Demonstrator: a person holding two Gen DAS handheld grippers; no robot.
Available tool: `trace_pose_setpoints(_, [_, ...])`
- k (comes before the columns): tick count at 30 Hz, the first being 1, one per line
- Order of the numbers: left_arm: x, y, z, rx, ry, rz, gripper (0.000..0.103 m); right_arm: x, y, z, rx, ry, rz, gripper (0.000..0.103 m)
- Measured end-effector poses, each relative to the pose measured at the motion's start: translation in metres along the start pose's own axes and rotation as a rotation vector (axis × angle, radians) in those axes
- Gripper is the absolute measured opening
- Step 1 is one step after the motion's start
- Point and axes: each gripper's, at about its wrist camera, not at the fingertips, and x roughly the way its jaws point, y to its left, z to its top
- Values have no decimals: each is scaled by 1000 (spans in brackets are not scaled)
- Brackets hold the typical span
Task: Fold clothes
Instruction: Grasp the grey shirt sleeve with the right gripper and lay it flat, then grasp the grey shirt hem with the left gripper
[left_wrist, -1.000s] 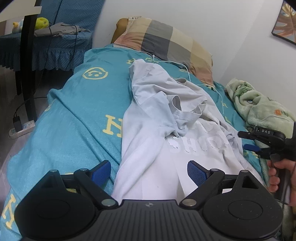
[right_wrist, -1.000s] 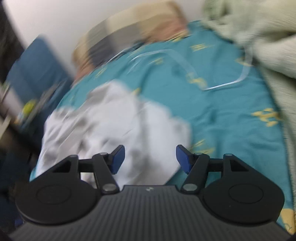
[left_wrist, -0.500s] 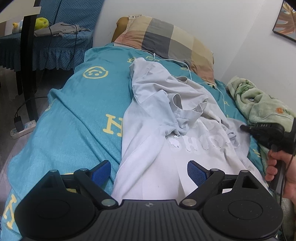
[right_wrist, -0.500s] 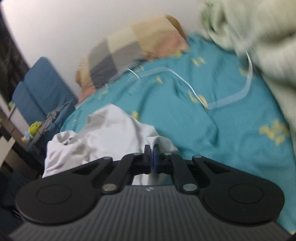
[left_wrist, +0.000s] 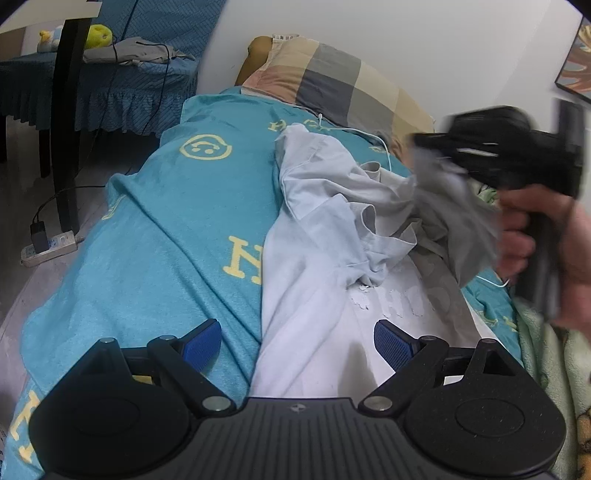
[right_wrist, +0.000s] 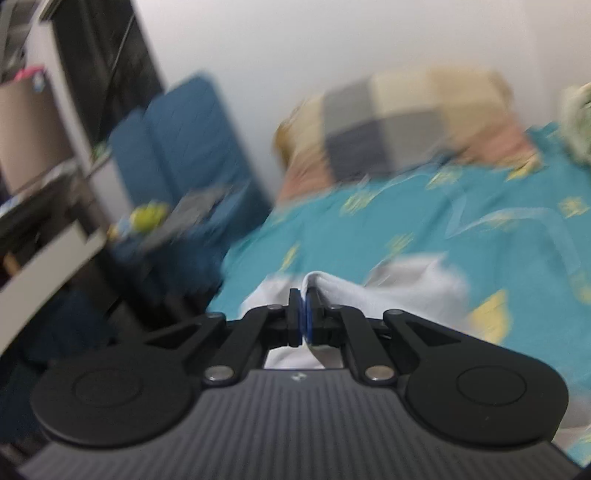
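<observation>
Pinching a fold of the white shirt (right_wrist: 406, 284) between its pressed-together pads, my right gripper (right_wrist: 305, 317) held that cloth lifted off the bed (left_wrist: 155, 236), near the right edge. In the left view the gripper (left_wrist: 417, 142) and my hand (left_wrist: 532, 229) were blurred, grey cloth hanging beneath them. My left gripper (left_wrist: 297, 341) hovered with jaws spread wide, nothing between the pads, over the shirt's (left_wrist: 314, 302) near end. Most of the shirt lay crumpled along the bed's middle, reaching toward the pillow (left_wrist: 340, 85) at the far end.
</observation>
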Motion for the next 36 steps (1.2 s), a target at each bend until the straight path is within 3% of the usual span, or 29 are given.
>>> trace_pose_setpoints(3, [0, 3, 0, -6, 1, -5, 92, 28, 13, -21, 22, 99, 44, 8])
trace_pose_setpoints(6, [-1, 3, 1, -11, -1, -19, 91, 22, 16, -33, 40, 155, 83, 12])
trace_pose_setpoints(7, [-2, 3, 1, -13, -1, -26, 92, 9, 17, -34, 24, 156, 91, 23])
trace_pose_setpoints(8, [-2, 3, 2, -15, -3, -34, 92, -4, 18, -35, 10, 155, 100, 41])
trace_pose_setpoints(11, [-4, 0, 1, -15, -3, -57, 92, -57, 19, -37, 6, 131, 132, 72])
trace_pose_setpoints(18, [-18, -16, -5, 5, -5, -123, 91, -226, 15, -72, 82, 70, -36, 71])
trace_pose_setpoints(22, [-30, -33, -14, 23, -11, -156, 92, -278, 4, -100, 221, 39, -162, 72])
trace_pose_setpoints(26, [-33, -54, -21, 46, -11, -147, 91, -275, -12, -110, 228, 72, -221, 70])
trace_pose_setpoints(28, [-36, -63, -21, 33, -21, -102, 89, -268, -21, -112, 232, 86, -263, 71])
trace_pose_setpoints(31, [-38, -80, -15, 61, -95, -77, 89, -261, -37, -115, 259, 98, -297, 71])
trace_pose_setpoints(36, [4, -127, -2, 182, -104, -63, 88, -262, -58, -117, 325, 73, -292, 71])
